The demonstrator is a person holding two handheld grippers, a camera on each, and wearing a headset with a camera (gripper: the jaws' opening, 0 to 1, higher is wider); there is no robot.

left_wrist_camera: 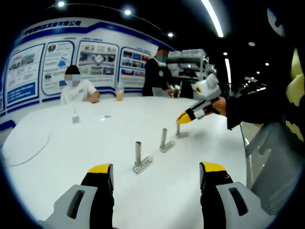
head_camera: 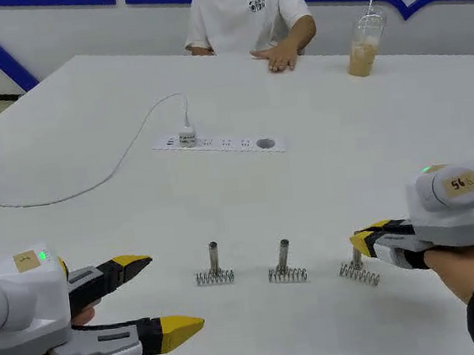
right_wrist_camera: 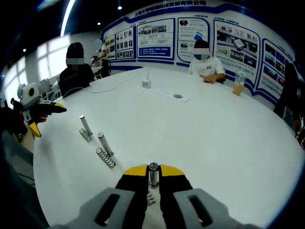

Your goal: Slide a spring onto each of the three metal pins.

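On the white tabletop 3 springs lie unthreaded: the right claw pinches the end pin right of the middle pin, the left claw gapes empty to its left, probably due to lift one next.

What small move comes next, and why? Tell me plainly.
Probably bring the open left hand-held gripper across to the spring lying by the right pin: the right hand-held gripper looks shut on that pin, which is bare.
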